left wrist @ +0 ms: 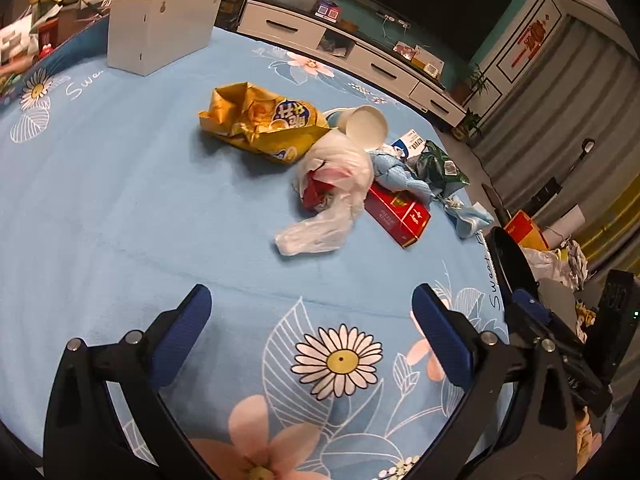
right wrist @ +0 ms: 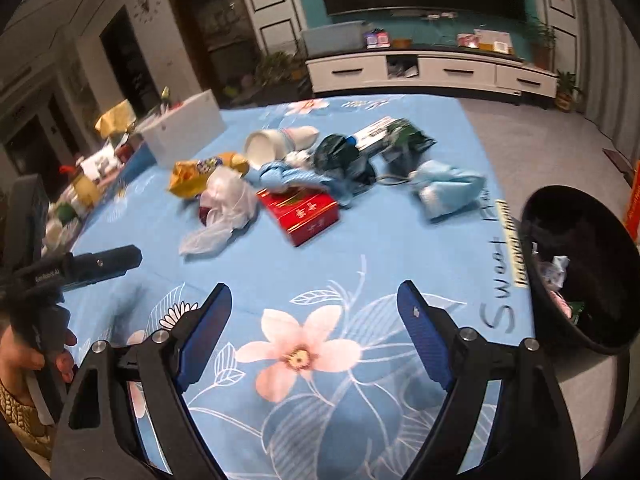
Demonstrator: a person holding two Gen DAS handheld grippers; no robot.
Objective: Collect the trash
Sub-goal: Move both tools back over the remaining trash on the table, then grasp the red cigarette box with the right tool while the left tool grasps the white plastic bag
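Both grippers empty w/ jaws apart: left gripper [left wrist: 312, 312], right gripper [right wrist: 314, 308]. Bin [right wrist: 580, 216] sits at the table's right edge. Next: red box [right wrist: 300, 212] is nearest, so straddle its short sides and clamp firmly. The plastic bag [left wrist: 328, 196] touches it; chip bag [left wrist: 260, 120] beyond.

Two black hand-held grippers with blue finger pads

Each gripper, left [left wrist: 312, 304] and right [right wrist: 314, 300], is showing ribbed blue pads [right wrist: 424, 344], silver screws and black arms; a patterned knit sleeve [right wrist: 16, 408] is covering the wrist.
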